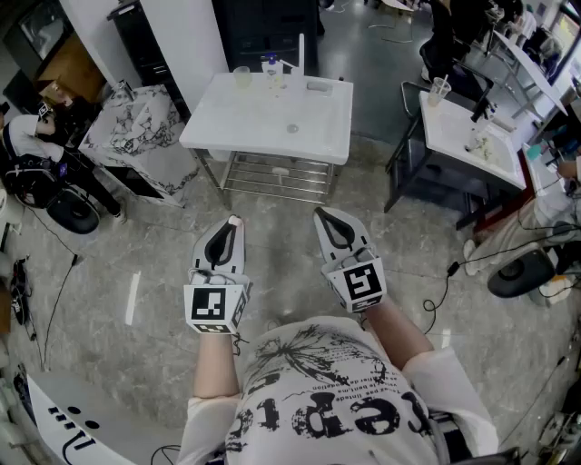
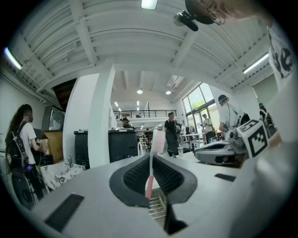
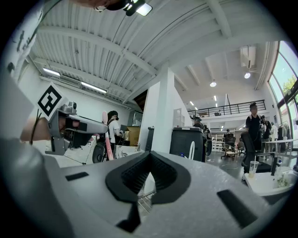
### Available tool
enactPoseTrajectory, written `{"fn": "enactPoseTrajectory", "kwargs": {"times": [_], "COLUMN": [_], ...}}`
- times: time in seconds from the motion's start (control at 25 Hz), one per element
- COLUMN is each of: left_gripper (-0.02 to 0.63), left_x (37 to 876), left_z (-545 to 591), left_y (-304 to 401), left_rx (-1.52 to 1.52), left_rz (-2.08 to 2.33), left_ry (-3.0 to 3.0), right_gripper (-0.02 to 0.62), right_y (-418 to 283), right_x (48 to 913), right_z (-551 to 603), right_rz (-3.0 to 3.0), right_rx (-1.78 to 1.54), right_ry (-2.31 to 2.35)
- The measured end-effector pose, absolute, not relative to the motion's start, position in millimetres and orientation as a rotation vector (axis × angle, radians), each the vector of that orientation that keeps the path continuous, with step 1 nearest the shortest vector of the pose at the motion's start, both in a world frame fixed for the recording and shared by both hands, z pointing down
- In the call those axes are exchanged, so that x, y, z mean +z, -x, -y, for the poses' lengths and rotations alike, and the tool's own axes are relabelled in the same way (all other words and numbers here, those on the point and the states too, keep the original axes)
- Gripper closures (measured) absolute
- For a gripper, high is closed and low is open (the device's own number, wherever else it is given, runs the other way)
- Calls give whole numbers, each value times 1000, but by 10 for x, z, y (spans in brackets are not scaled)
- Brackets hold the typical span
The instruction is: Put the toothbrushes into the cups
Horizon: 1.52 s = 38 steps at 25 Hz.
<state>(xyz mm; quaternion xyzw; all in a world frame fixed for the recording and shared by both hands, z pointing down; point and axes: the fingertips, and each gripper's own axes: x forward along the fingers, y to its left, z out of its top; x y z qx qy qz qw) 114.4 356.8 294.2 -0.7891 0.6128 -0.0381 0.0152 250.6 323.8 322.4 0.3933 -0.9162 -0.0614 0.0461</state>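
Left gripper (image 2: 151, 160) is clamped on a pink toothbrush (image 2: 150, 180), upright between its jaws. Right gripper (image 3: 148, 162) is closed, empty. The cup (image 1: 241, 76) sits well ahead on the white table (image 1: 318, 127).

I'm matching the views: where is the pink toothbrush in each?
Head view: pink toothbrush at the left tongs' tip, lower left of centre.
Left gripper view: toothbrush at centre, upright between the tongs.
Right gripper view: toothbrush left of centre, sticking up.
Shared landmark: black cabinet.
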Motion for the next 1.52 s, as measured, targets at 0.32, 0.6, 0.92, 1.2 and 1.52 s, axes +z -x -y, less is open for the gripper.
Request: {"fn": "enactPoseTrajectory", "kwargs": {"times": [0.32, 0.6, 0.92, 1.2, 1.52], "left_gripper": [581, 581, 581, 580, 581], "left_x": [2964, 3055, 3169, 3332, 3453], "left_z": [-3467, -3479, -3467, -3468, -2976], "left_y": [-989, -656, 40, 478, 843], "left_rx": [-117, -113, -104, -121, -155], "left_rz": [-1891, -1869, -1873, -1916, -1984], "left_ry": [2474, 2511, 2545, 2559, 2522], "right_gripper": [604, 604, 603, 603, 603], "right_y": [-2305, -2049, -1349, -967, -496], "right_x": [3250, 3376, 3542, 3736, 3787], "right_z": [-3205, -3163, -3163, -3016, -2465], "right_rz": [2798, 2759, 2717, 2647, 2702], "right_rx": [-161, -135, -101, -45, -76], "right_ry": [-1186, -1236, -1270, -1284, -1181]}}
